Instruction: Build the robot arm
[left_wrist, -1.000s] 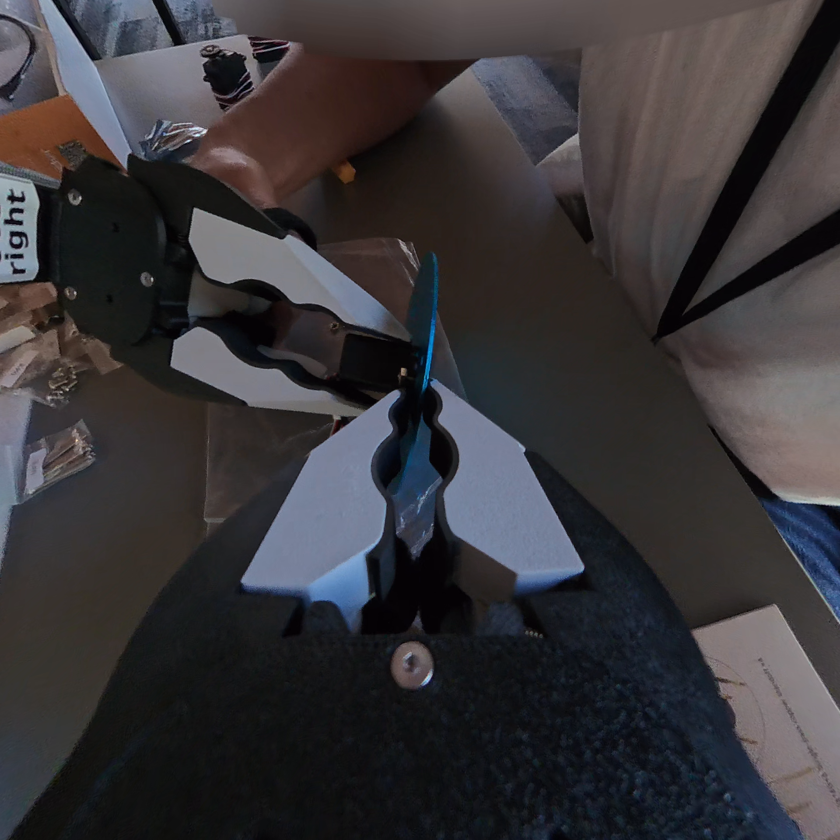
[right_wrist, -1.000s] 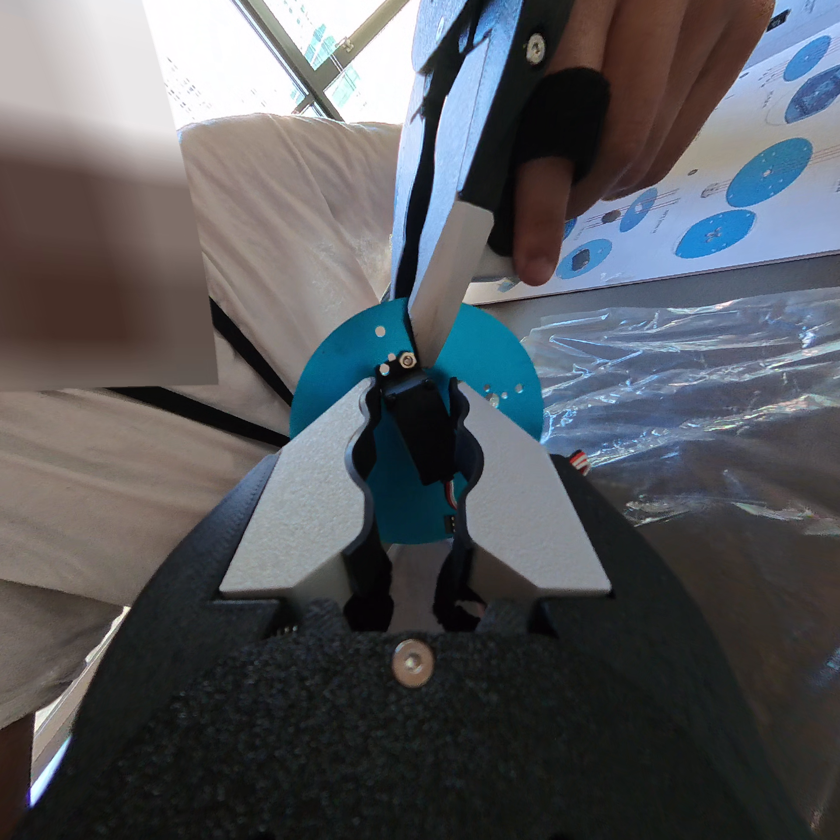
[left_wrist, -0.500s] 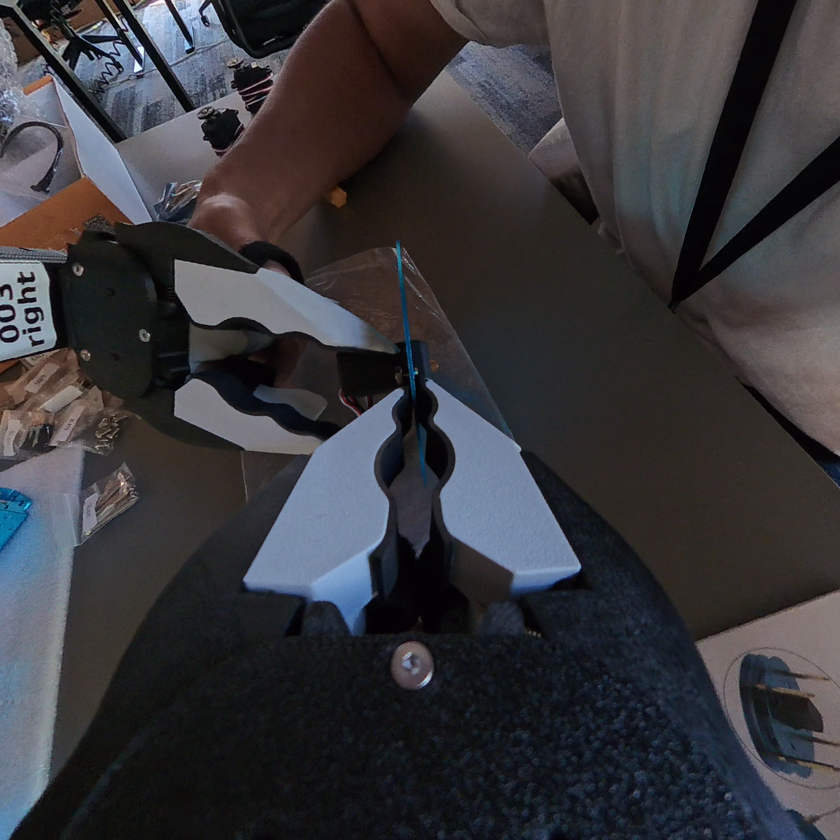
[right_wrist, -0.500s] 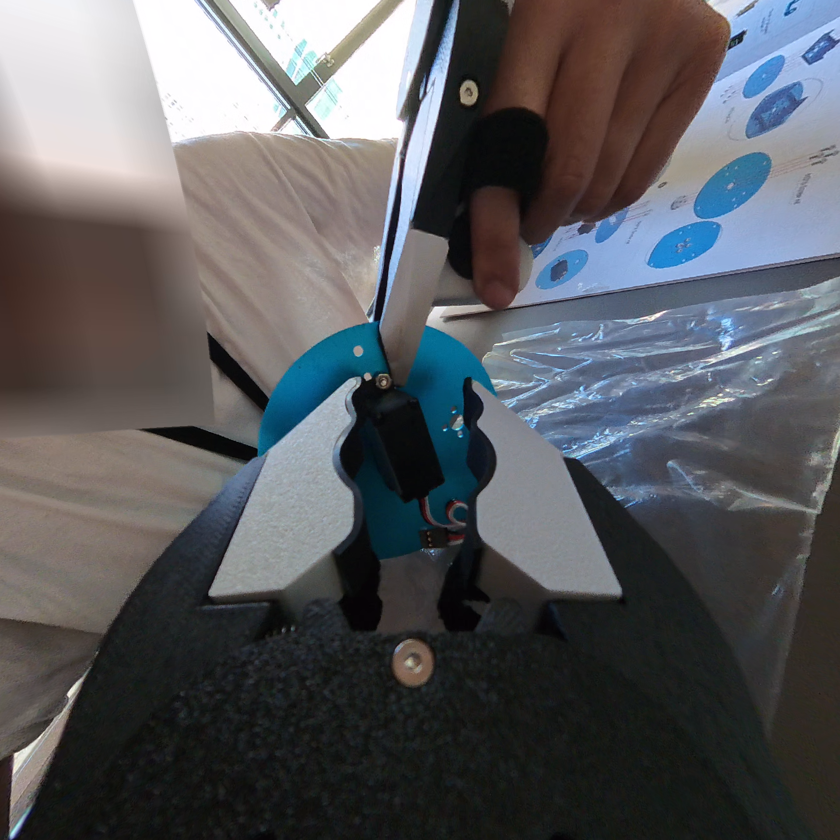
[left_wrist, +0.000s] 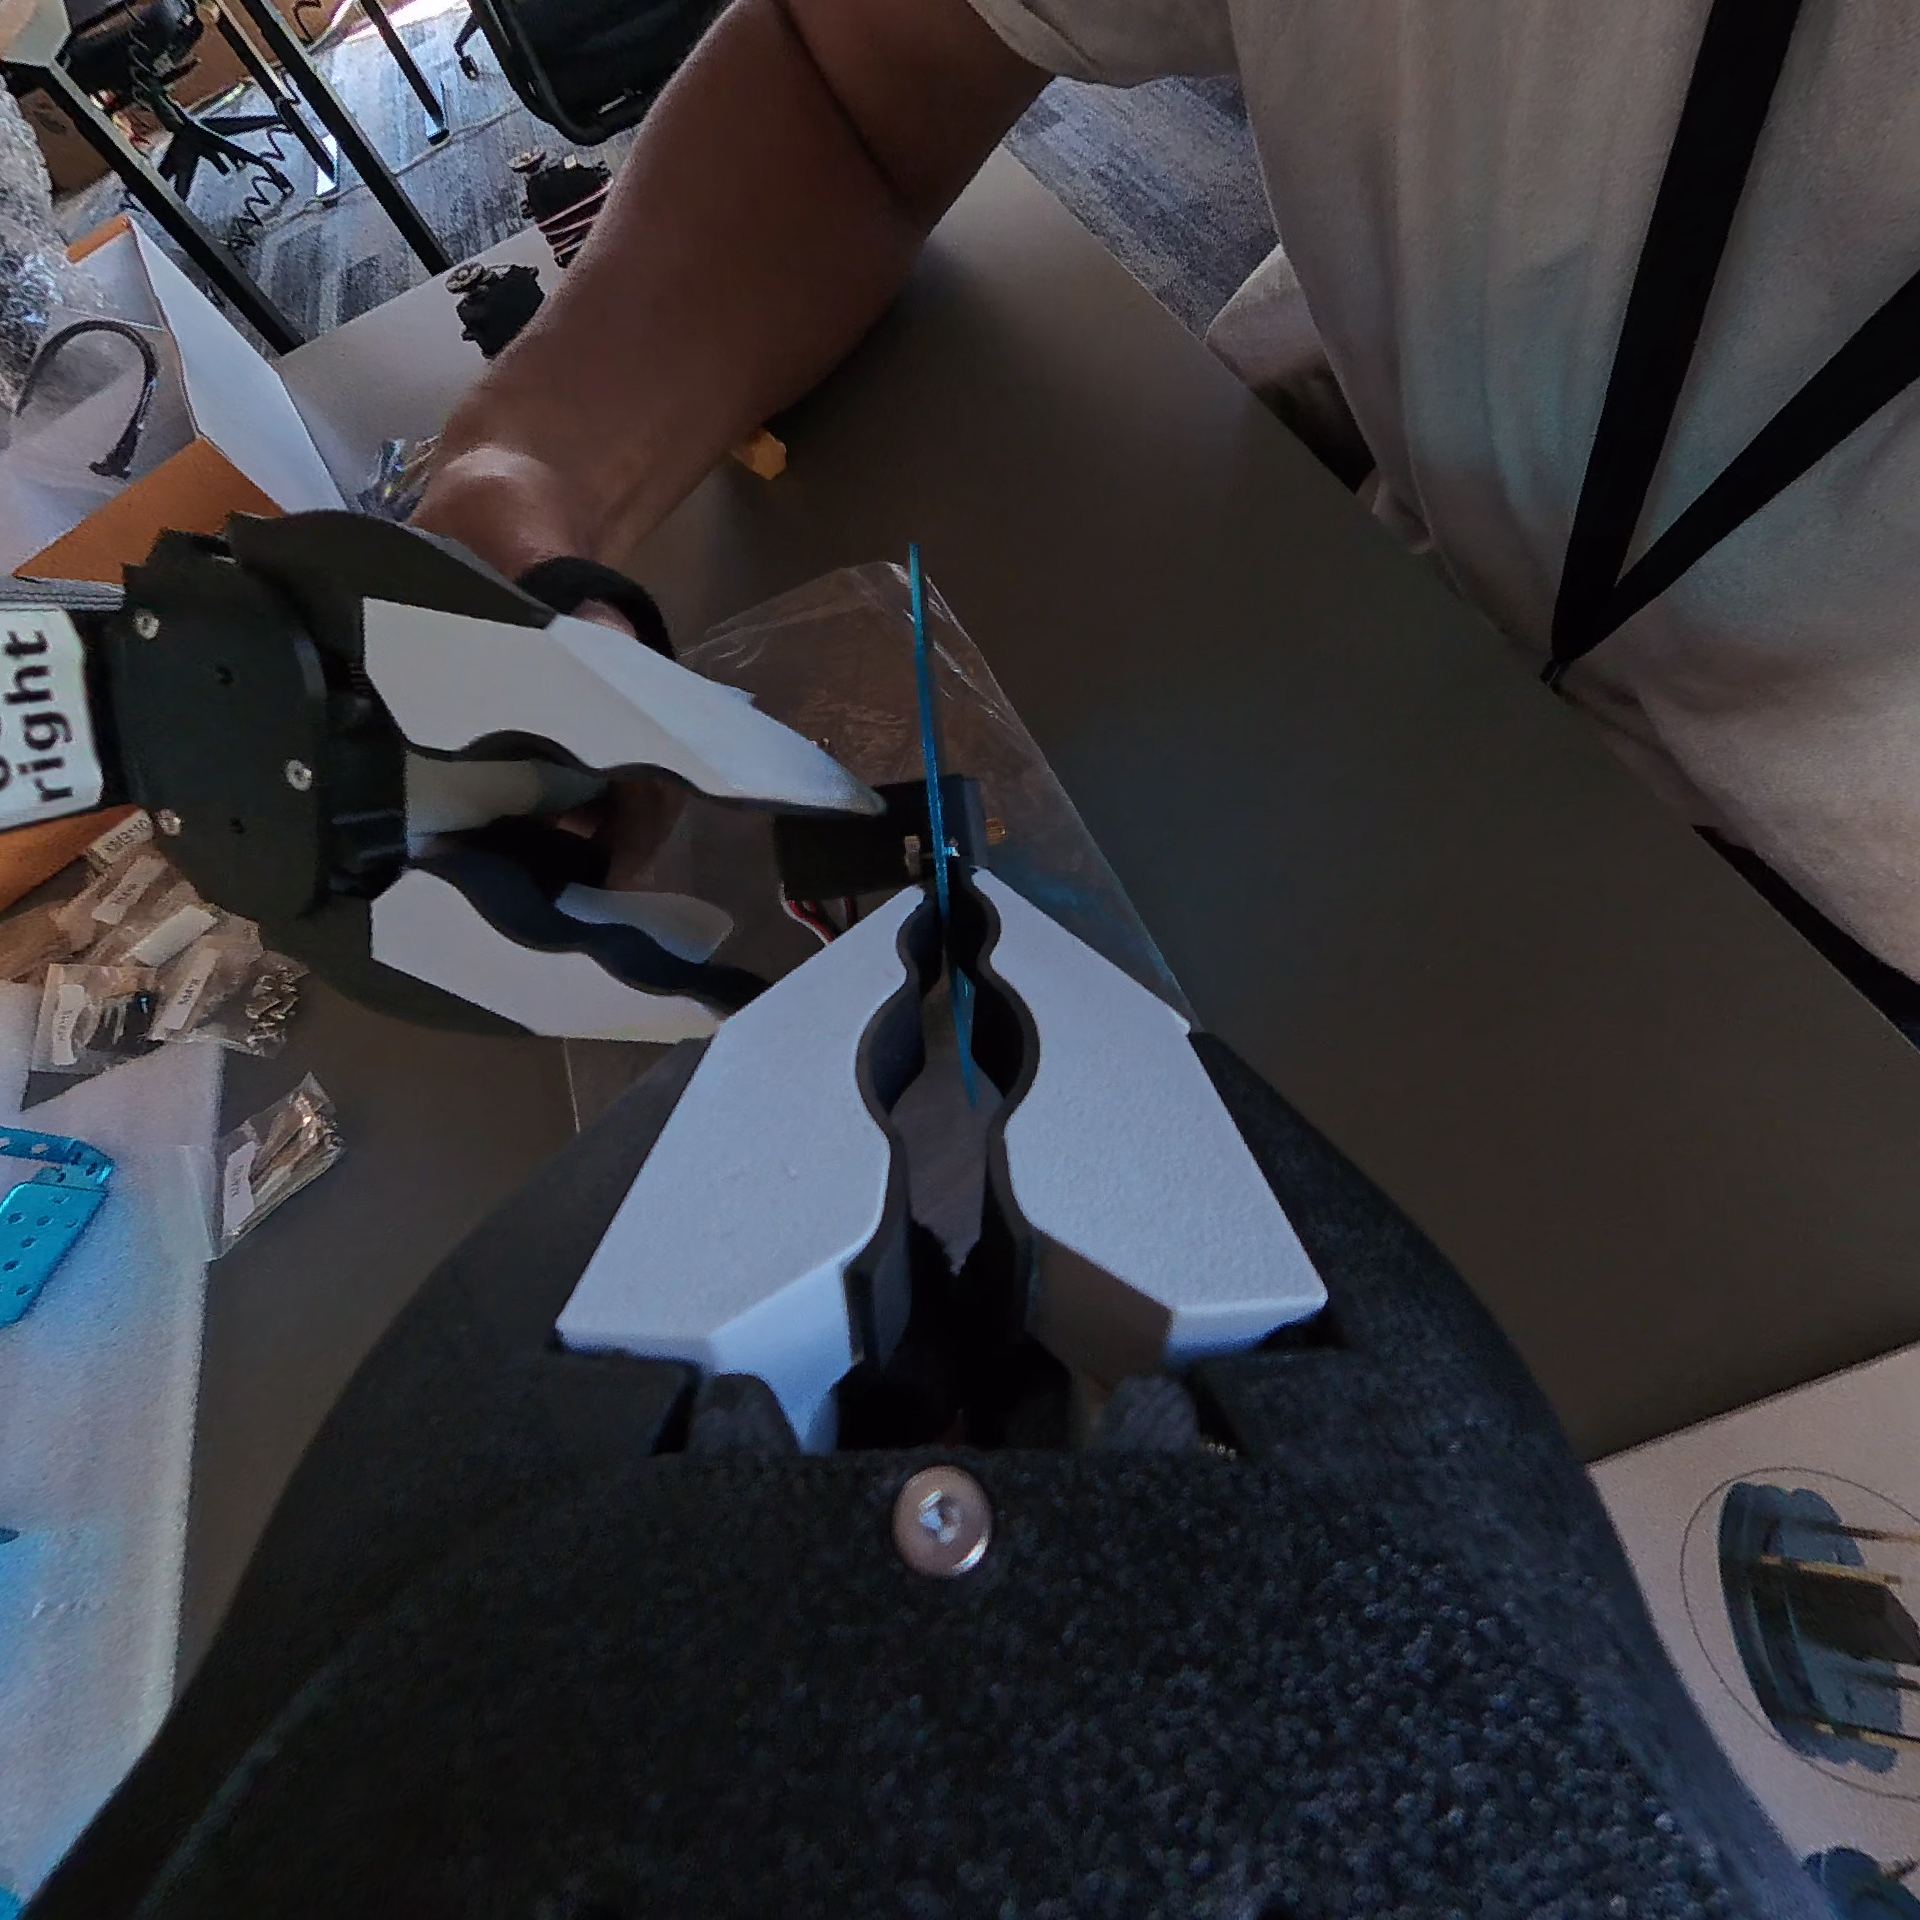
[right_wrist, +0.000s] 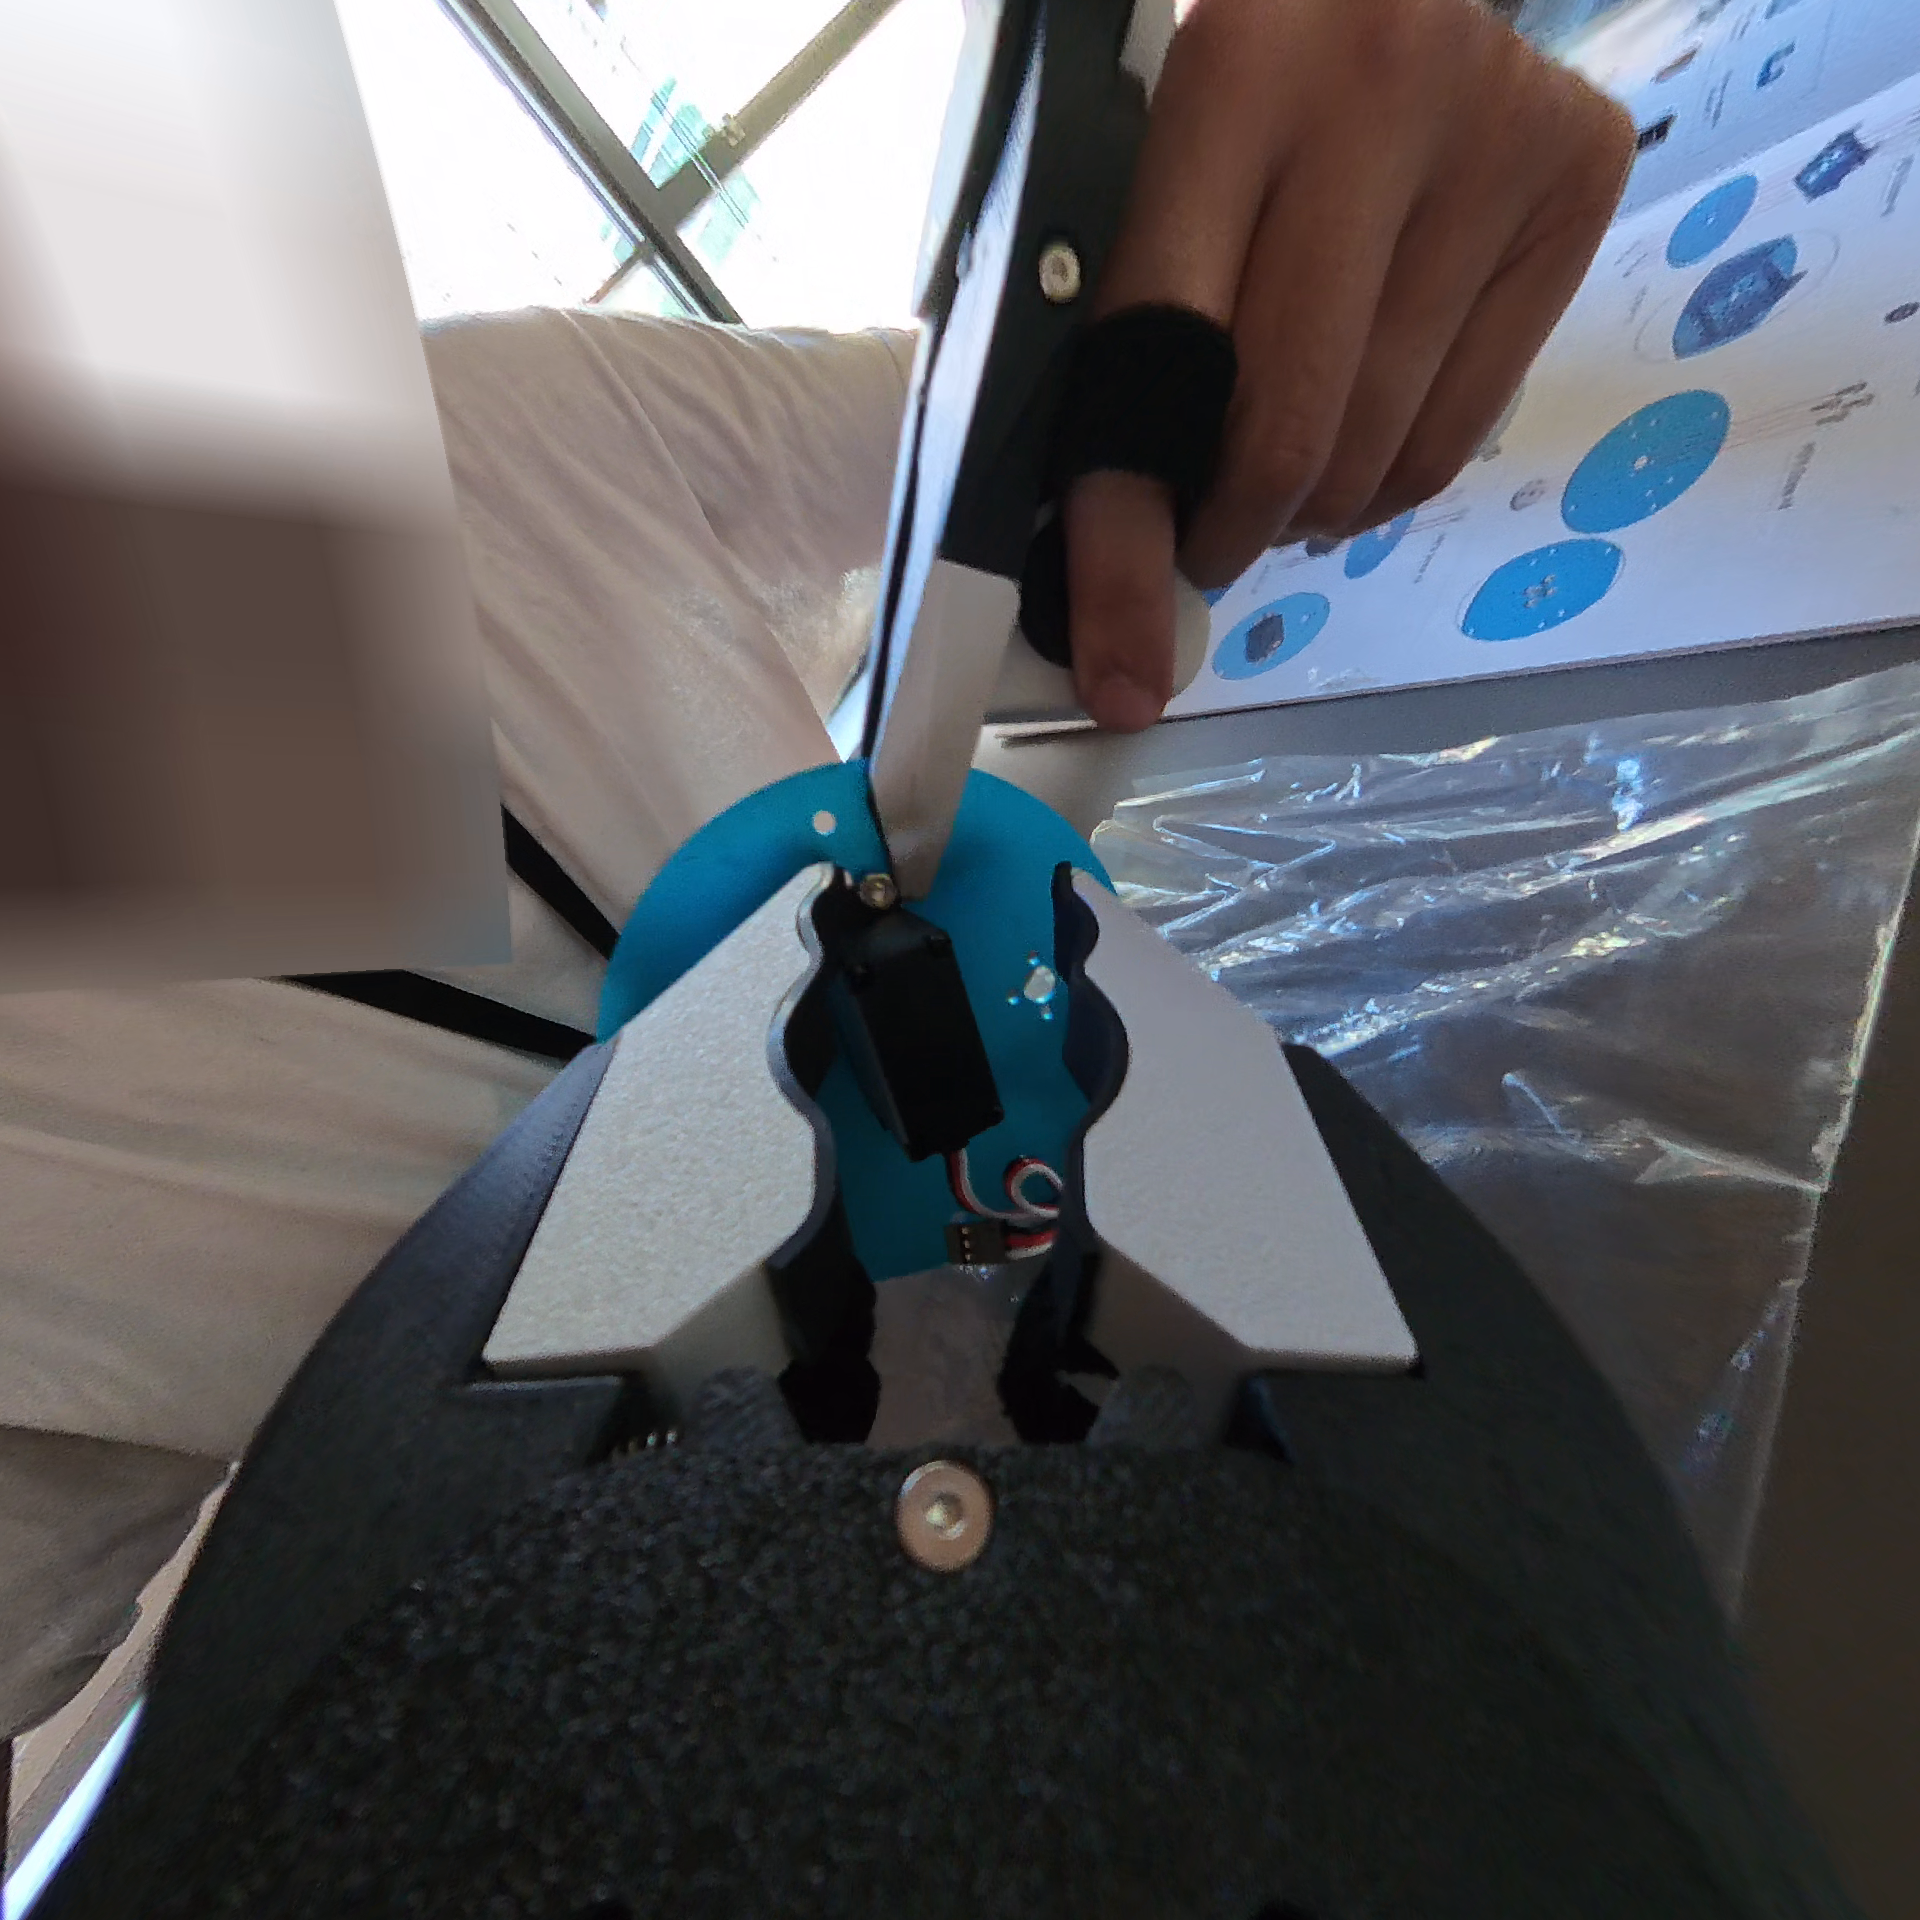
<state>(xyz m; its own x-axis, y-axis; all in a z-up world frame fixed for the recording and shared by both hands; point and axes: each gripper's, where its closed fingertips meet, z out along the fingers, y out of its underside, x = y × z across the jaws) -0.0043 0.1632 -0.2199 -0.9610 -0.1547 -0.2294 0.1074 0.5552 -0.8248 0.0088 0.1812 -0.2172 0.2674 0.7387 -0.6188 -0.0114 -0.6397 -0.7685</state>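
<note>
Left gripper, centre of the left wrist view, is pressed together on a thin blue disc, seen edge-on there and standing upright above the fingertips. The disc's lower edge runs down into the wavy slot between the two white fingers.

In the right wrist view the same blue disc faces the camera, mid-frame, with small holes near its rim. A small black motor sits against its face, a screw at its top end, red-white-black wires curling off its lower end to a small plug.

Right gripper is spread: its white fingers stand either side of the motor with gaps showing, the left one close to the motor body, the right one clear of it. Contact cannot be told for sure. In the left wrist view the right gripper comes in from the left of frame, upper finger tip just at the motor, lower finger apart below.

The left gripper drops in from the top centre of the right wrist view, held by a hand with a black strap on one finger.

Around: a grey table, a clear plastic bag at right under the disc, a printed sheet with blue circles upper right, small bags of screws and a blue perforated plate at lower left.
</note>
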